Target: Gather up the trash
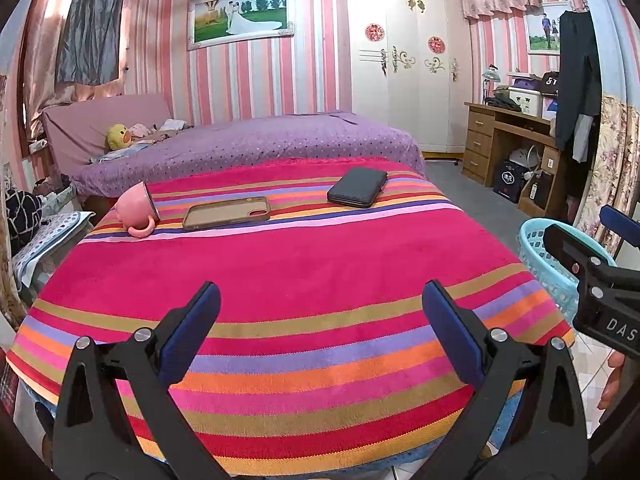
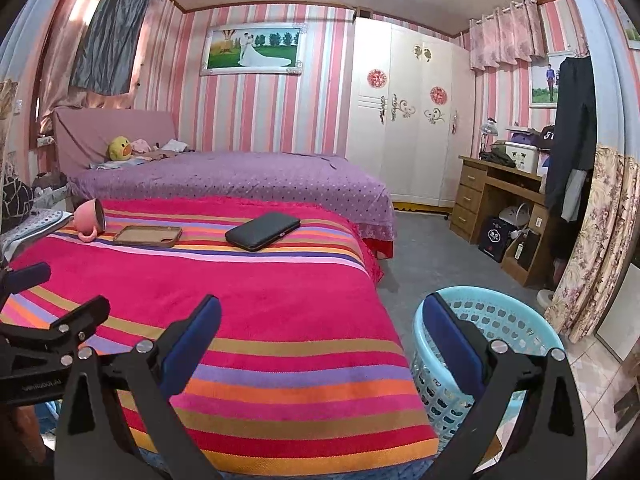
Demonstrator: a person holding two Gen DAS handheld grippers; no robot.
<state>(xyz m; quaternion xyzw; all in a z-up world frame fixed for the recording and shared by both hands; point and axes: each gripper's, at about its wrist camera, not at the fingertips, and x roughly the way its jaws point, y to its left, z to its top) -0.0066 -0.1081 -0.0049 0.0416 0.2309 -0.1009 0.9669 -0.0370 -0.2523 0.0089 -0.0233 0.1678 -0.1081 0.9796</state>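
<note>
A pink cup (image 1: 138,210) lies on its side at the far left of the striped blanket (image 1: 280,264). Next to it lie a brown phone case (image 1: 227,213) and a black wallet-like case (image 1: 357,187). The same three show in the right wrist view: cup (image 2: 90,218), phone case (image 2: 147,236), black case (image 2: 262,231). A light blue basket (image 2: 500,344) stands on the floor right of the blanket; it also shows in the left wrist view (image 1: 556,264). My left gripper (image 1: 320,328) is open and empty over the near blanket. My right gripper (image 2: 320,340) is open and empty, over the blanket's right edge beside the basket.
A purple bed (image 1: 248,148) with a yellow duck toy (image 1: 118,136) lies behind. A white wardrobe (image 1: 404,64) and a wooden desk (image 1: 508,140) stand at the right. Grey floor (image 2: 432,256) runs between bed and desk. Floral curtains (image 2: 596,248) hang far right.
</note>
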